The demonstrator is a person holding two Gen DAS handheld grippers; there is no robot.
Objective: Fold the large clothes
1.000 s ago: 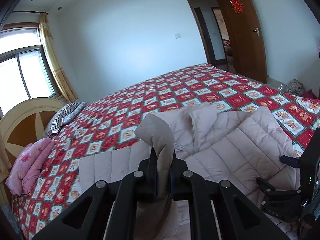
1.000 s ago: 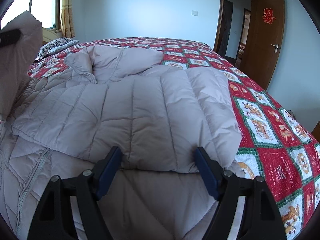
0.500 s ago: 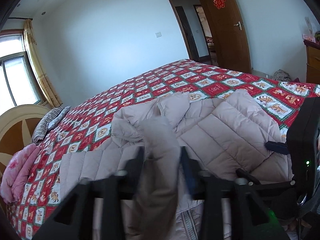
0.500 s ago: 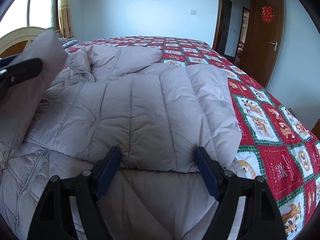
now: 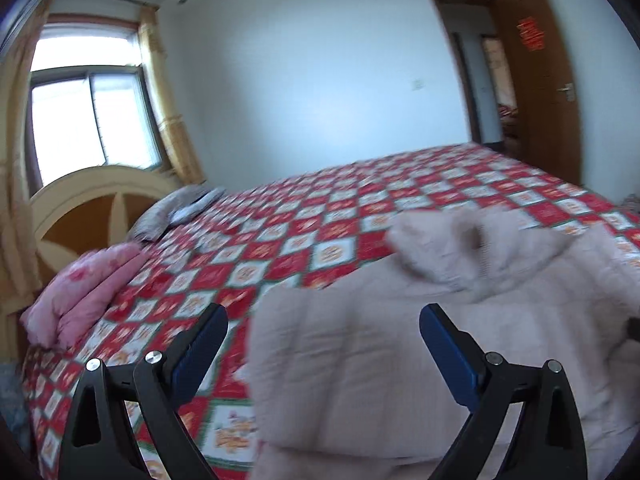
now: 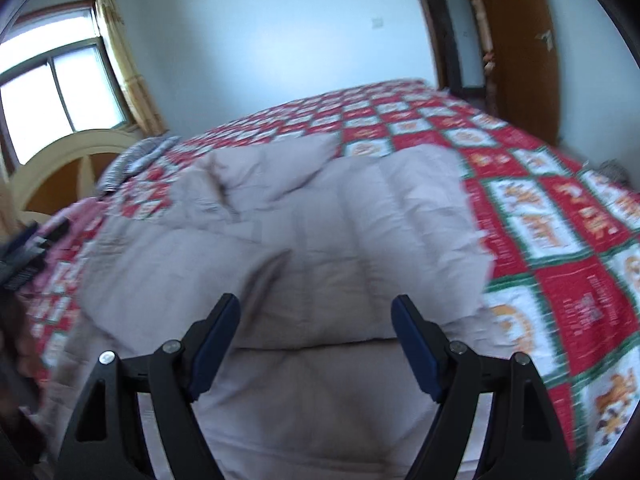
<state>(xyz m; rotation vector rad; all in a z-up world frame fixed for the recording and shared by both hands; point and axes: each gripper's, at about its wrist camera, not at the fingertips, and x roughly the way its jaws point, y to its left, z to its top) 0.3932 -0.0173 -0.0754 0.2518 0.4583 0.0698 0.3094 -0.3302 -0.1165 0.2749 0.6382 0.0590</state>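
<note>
Released from the left gripper (image 5: 322, 322), whose fingers are now spreading wide with nothing pinched, the sleeve lies back on the jacket (image 5: 400, 340) at 3 o'clock on the bed (image 5: 320, 232), while the right gripper (image 6: 316, 314) hovers spread, empty, over it.

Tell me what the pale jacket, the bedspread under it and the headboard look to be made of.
Jacket: matte beige shell, likely synthetic, padded; stitched channels puff between seams.
Bedspread: soft printed fabric, red and white squares with green borders; the weave is too blurred to tell.
Headboard: apparently wood, cream-painted arched frame around brown panels, smooth finish.
</note>
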